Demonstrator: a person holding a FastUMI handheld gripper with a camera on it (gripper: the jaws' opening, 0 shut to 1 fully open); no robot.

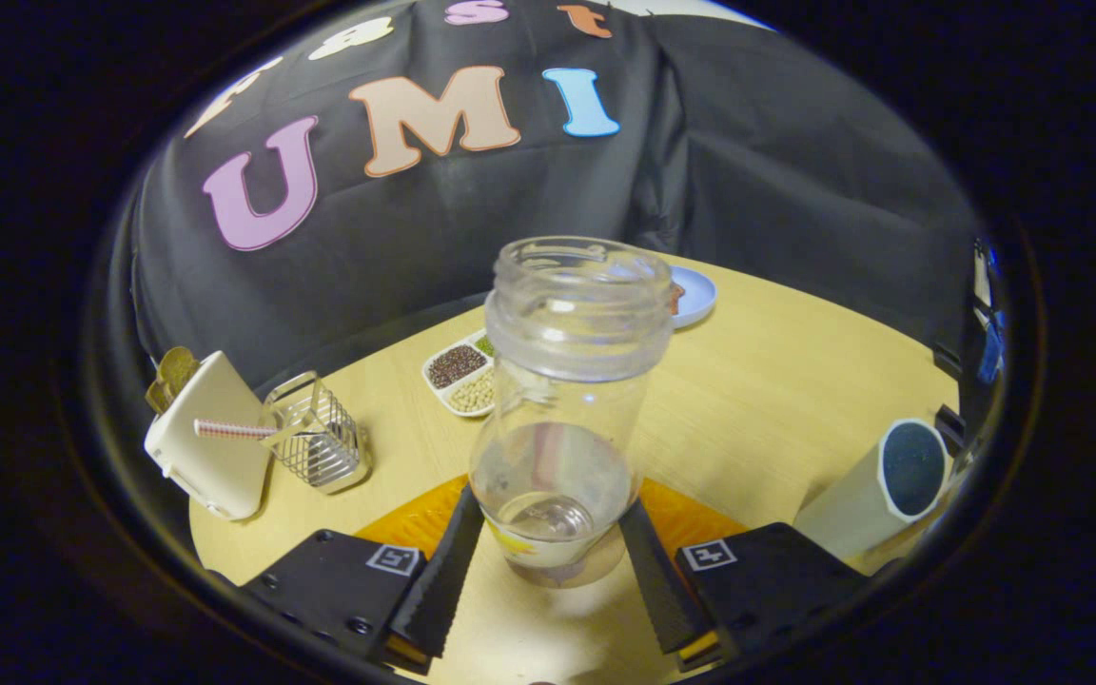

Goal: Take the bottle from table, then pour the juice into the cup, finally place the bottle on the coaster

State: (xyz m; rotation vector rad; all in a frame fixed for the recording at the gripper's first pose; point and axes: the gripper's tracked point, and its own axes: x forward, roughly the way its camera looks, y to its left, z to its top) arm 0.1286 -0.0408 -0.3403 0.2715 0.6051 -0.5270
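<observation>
A clear, uncapped bottle (567,381) stands upright between my fingers, with a little pale liquid left in its bottom. My gripper (551,506) is shut on the bottle, one finger pressing each side of its lower part. An orange coaster (410,523) lies flat on the wooden table (776,381), showing on both sides just behind the fingers and under the bottle's far side. I cannot tell whether the bottle's base rests on it. A white cup (876,490) with a dark inside stands to the right, beyond the right finger.
To the left are a white holder (215,457) with a striped straw and a wire basket (315,433). A divided dish of beans (458,376) sits behind the bottle. A blue plate (695,295) lies at the table's far edge.
</observation>
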